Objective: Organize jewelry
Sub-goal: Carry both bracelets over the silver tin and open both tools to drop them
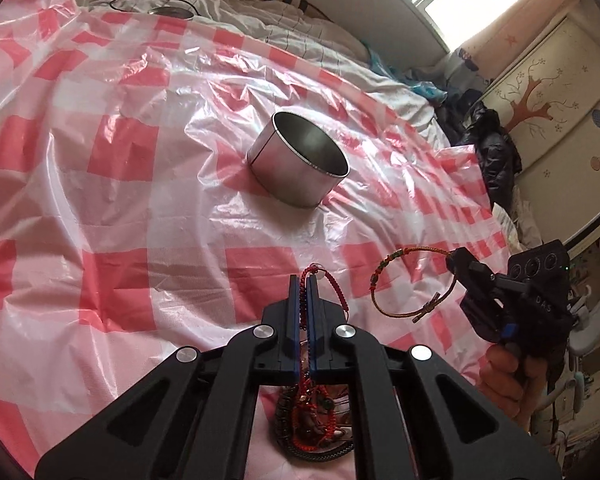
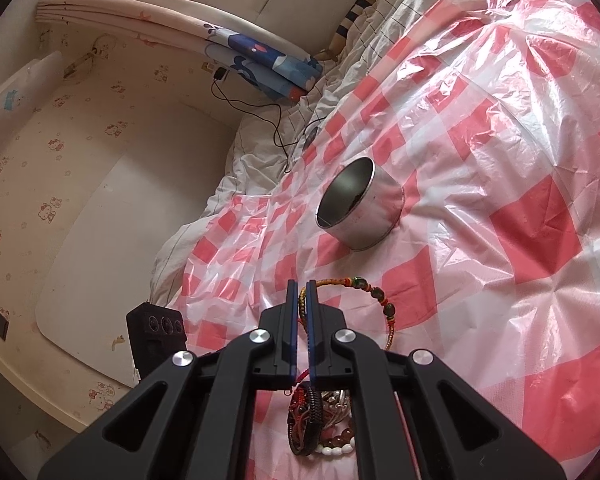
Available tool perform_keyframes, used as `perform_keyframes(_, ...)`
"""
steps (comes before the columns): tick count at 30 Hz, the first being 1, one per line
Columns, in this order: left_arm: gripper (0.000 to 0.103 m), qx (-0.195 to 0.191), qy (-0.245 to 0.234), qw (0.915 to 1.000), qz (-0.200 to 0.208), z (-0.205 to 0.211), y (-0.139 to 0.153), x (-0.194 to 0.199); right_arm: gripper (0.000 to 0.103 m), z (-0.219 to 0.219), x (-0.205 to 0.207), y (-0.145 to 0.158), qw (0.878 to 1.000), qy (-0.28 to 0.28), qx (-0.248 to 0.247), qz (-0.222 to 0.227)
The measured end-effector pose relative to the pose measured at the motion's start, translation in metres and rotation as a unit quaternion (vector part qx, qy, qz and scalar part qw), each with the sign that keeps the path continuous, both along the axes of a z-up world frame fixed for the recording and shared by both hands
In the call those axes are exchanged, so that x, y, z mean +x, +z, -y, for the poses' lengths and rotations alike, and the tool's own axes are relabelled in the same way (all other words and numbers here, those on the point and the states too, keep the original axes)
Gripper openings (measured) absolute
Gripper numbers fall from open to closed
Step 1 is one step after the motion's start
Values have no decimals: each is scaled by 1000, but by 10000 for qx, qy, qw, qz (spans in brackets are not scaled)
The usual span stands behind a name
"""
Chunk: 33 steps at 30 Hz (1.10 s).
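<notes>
In the left wrist view my left gripper (image 1: 304, 280) is shut on a red braided bracelet (image 1: 336, 286), whose loop hangs to the right of the fingertips. Under it lies a pile of jewelry (image 1: 312, 424) with red cords, dark beads and rings. To the right, a hand holds my right gripper (image 1: 454, 258), shut on a brown cord bracelet with green beads (image 1: 384, 268). The right wrist view shows the same grip: right gripper (image 2: 302, 285), beaded cord bracelet (image 2: 366, 285), jewelry pile (image 2: 324, 428). An open round metal tin (image 1: 296, 164) (image 2: 360, 208) stands farther out on the checked sheet.
A red-and-white checked plastic sheet (image 1: 120, 152) covers the bed. A tin lid (image 1: 171, 12) and a black cable (image 2: 276, 120) lie near the white quilt at the back. Dark clothes (image 1: 496, 152) and a painted wardrobe (image 1: 548, 100) stand beside the bed. A wall (image 2: 60, 140) borders the other side.
</notes>
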<state>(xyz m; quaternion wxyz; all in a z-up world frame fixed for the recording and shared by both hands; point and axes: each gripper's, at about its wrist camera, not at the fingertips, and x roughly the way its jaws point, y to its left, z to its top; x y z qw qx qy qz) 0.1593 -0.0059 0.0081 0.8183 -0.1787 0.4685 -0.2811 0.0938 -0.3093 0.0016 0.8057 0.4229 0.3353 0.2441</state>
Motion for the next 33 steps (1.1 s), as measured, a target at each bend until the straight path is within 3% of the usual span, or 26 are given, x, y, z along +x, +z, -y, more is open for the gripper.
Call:
perform_keyframes(4,2,-238,-97,9996,131,1,18,-1,5,3,0,13,9995,7,137,281)
perform_keyframes(8,2,-327,-131,9984,452,11,55,14,5,11,14,27,9985,-50,311,443)
perform_keyframes(12,2,-214,-89,9961,853,32,93,39,5,14,40,44,9970,-46,486,607)
perform_keyframes(15,2,-52,49,9946,1031,47,102,62,5,9,61,51,9970,33,371,675)
perform_keyframes(20,2,214,370,9948,919,64,72,106,5,-1,95,50,9978,67,75,662)
perform_keyframes(24,3,505,452,9965,498,73,29,140,5,-14,125,41,9981,135,-264,544)
perform_keyframes(28,5,963,330,9948,105,80,-1,155,5,-34,148,25,9945,148,-987,330)
perform_keyframes(31,31,995,425,9939,222,69,6,146,5,-51,162,7,9896,244,-1420,21)
perform_keyframes(32,48,1044,541,9925,334,63,12,140,5,-57,166,0,9884,366,-1468,-107)
perform_keyframes(33,56,1047,642,9914,446,56,19,133,11,-61,168,-5,9875,473,-1491,-214)
